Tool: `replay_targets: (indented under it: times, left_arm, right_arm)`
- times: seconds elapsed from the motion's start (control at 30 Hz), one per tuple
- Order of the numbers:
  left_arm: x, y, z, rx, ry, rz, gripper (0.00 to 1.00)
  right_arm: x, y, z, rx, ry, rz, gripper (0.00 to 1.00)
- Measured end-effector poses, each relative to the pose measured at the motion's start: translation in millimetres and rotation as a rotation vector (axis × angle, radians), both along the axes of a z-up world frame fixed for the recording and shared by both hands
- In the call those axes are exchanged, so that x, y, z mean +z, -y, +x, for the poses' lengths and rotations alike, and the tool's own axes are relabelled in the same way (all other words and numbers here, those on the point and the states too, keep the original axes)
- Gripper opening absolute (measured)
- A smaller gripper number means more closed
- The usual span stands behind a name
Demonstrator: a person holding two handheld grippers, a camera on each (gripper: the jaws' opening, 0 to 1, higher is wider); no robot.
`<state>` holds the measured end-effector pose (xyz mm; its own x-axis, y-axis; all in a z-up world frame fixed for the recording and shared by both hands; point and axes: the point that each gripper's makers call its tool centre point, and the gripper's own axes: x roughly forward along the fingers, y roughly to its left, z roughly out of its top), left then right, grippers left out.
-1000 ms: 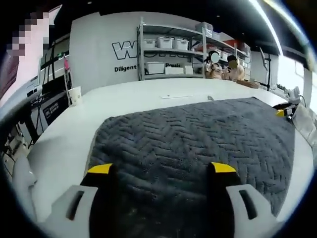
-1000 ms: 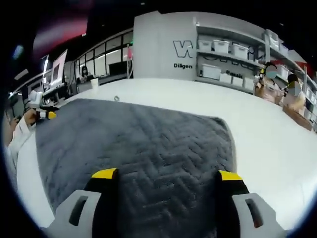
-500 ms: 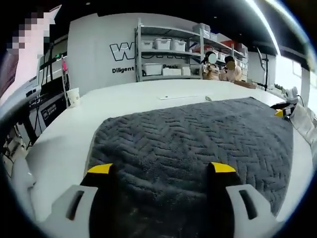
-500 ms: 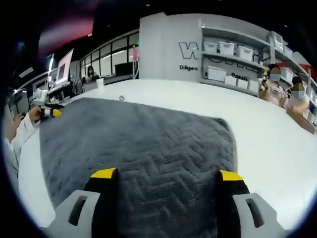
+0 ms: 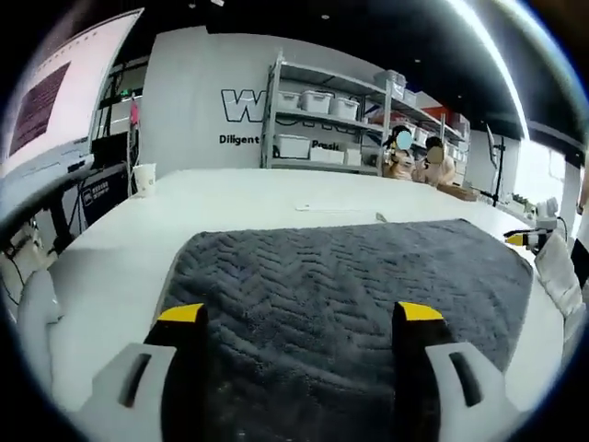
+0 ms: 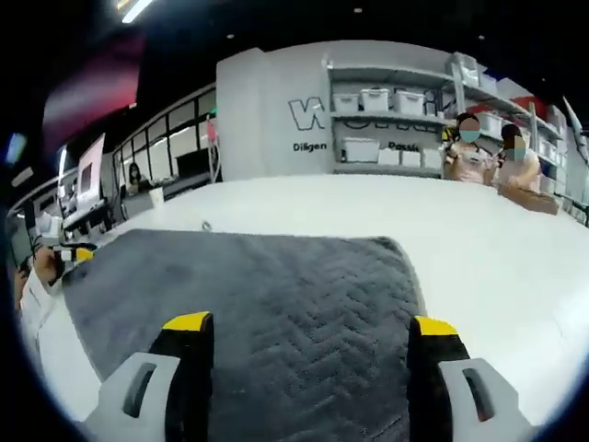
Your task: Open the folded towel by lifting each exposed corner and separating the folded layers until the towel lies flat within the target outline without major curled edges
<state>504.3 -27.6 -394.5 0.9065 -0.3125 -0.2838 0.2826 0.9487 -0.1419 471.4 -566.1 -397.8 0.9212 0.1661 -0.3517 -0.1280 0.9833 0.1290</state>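
- Two hand-held grippers, left (image 5: 299, 318) and right (image 6: 308, 327), hover wide-jawed, holding nothing, over the towel (image 5: 350, 276);
- towel spread on white worktop (image 5: 239, 189)

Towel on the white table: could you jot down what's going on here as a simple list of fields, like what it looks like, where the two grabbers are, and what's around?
towel: dark grey towel with zigzag weave, spread on the white table
towel edges: far edge looks flat; no curled corner visible
left gripper: left gripper open, jaws over the towel's near edge, holding nothing
right gripper: right gripper open, over the towel, holding nothing
target outline: cannot tell
background: shelves with white bins; paper cup on the table's far left
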Motion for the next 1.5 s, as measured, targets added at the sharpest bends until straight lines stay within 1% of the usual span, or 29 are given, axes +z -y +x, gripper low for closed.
replay_targets:
  times: [0.03,0.07,0.1,0.13,0.2,0.23,0.3,0.33,0.4,0.47,0.5,0.53,0.57,0.63,0.67,0.7,0.73,0.77,0.8,0.93,0.97,1.0,1.03,1.07,1.1,1.13,1.2,1.33,1.5]
  left_arm:
    - [3.0,3,-2.4,-0.005,0.008,-0.016,0.77]
    - [5.0,5,-5.3,-0.007,0.010,-0.029,0.78]
    - [5.2,8,-7.8,-0.012,0.008,-0.027,0.80]
    - [5.0,11,-10.2,-0.019,0.006,-0.024,0.82]
    - [0.4,21,-17.3,-0.051,-0.014,0.006,0.86]
    - [-3.3,26,-21.4,-0.069,-0.029,0.021,0.88]
    - [-6.0,35,-27.2,-0.096,-0.039,0.013,0.91]
    - [-6.2,36,-28.2,-0.099,-0.040,0.010,0.93]
    - [-5.1,42,-33.2,-0.111,-0.031,-0.018,0.94]
    - [-5.0,43,-33.9,-0.109,-0.029,-0.023,0.97]
    - [-5.9,46,-34.5,-0.106,-0.029,-0.023,0.98]
    - [-6.9,47,-34.9,-0.106,-0.029,-0.016,0.99]
    - [-7.5,46,-34.2,-0.085,-0.024,-0.007,0.99]
    - [-3.3,39,-29.7,-0.032,0.018,-0.003,0.99]
    - [-3.9,36,-29.1,-0.009,0.020,0.003,0.99]
    - [-6.2,34,-29.2,-0.001,0.015,0.023,0.99]
    - [-13.9,33,-31.1,-0.003,-0.015,0.071,0.99]
    - [-18.8,34,-32.1,0.000,-0.037,0.084,0.99]
    - [-22.0,37,-32.0,-0.009,-0.038,0.100,0.99]
    - [-35.7,44,-33.8,-0.030,-0.073,0.134,0.99]
    - [-40.1,44,-32.7,-0.031,-0.080,0.135,0.99]
    - [-43.1,44,-31.8,-0.028,-0.086,0.129,0.99]
    - [-48.1,45,-32.9,-0.035,-0.106,0.129,0.99]
    - [-45.3,44,-32.8,-0.043,-0.083,0.166,0.99]
    - [-47.5,43,-34.9,-0.036,-0.101,0.178,0.98]
    - [-49.6,41,-34.8,-0.037,-0.102,0.197,0.97]
    - [-48.3,42,-33.8,-0.039,-0.094,0.182,0.98]
    - [-48.2,41,-33.7,-0.042,-0.091,0.185,0.98]
    - [-48.3,41,-33.7,-0.047,-0.096,0.189,0.98]
  right_arm:
    - [1.7,-6,-2,0.020,0.005,-0.012,0.88]
    - [4.9,-11,-3,0.016,0.022,-0.009,0.89]
    - [7.1,-14,-3,0.013,0.040,-0.011,0.89]
    - [5.3,-23,-5,0.021,0.034,-0.014,0.90]
    - [0.3,-36,-7,0.035,0.011,-0.022,0.94]
    - [-0.8,-41,-8,0.041,0.009,-0.039,0.95]
    - [-2.2,-56,-10,0.074,0.011,-0.074,0.97]
    - [-2.8,-59,-11,0.079,0.009,-0.076,0.98]
    - [-4.4,-76,-10,0.111,0.008,-0.081,0.99]
    - [-5.8,-83,-10,0.120,0.002,-0.081,0.99]
    - [-9.1,-94,-9,0.144,-0.009,-0.099,0.99]
    - [-10.9,-99,-8,0.158,-0.013,-0.113,0.99]
    - [-14.0,-104,-6,0.159,-0.021,-0.129,0.99]
    - [-20.2,-112,-5,0.168,-0.040,-0.167,0.99]
    - [-22.9,-117,-4,0.168,-0.044,-0.172,0.99]
    - [-24.7,-121,-4,0.170,-0.046,-0.176,0.99]
    - [-27.6,-124,-4,0.175,-0.055,-0.184,0.99]
    - [-31.6,-127,-5,0.183,-0.069,-0.199,0.99]
    - [-35.6,-131,-6,0.187,-0.076,-0.207,0.99]
    - [-45.2,-140,-7,0.209,-0.099,-0.204,0.99]
    - [-49.5,-144,-8,0.237,-0.116,-0.219,0.99]
    - [-46.5,-145,-7,0.236,-0.100,-0.199,0.97]
    - [-47.2,-144,-8,0.240,-0.109,-0.196,0.97]
    - [-47.6,-143,-8,0.241,-0.109,-0.197,0.98]
    - [-48.0,-143,-8,0.251,-0.105,-0.199,0.98]
    - [-48.6,-143,-7,0.259,-0.107,-0.192,0.98]
    - [-50.7,-144,-8,0.274,-0.108,-0.170,0.98]
    - [-50.0,-145,-10,0.295,-0.095,-0.169,0.99]
    - [-49.8,-145,-11,0.301,-0.088,-0.168,0.99]
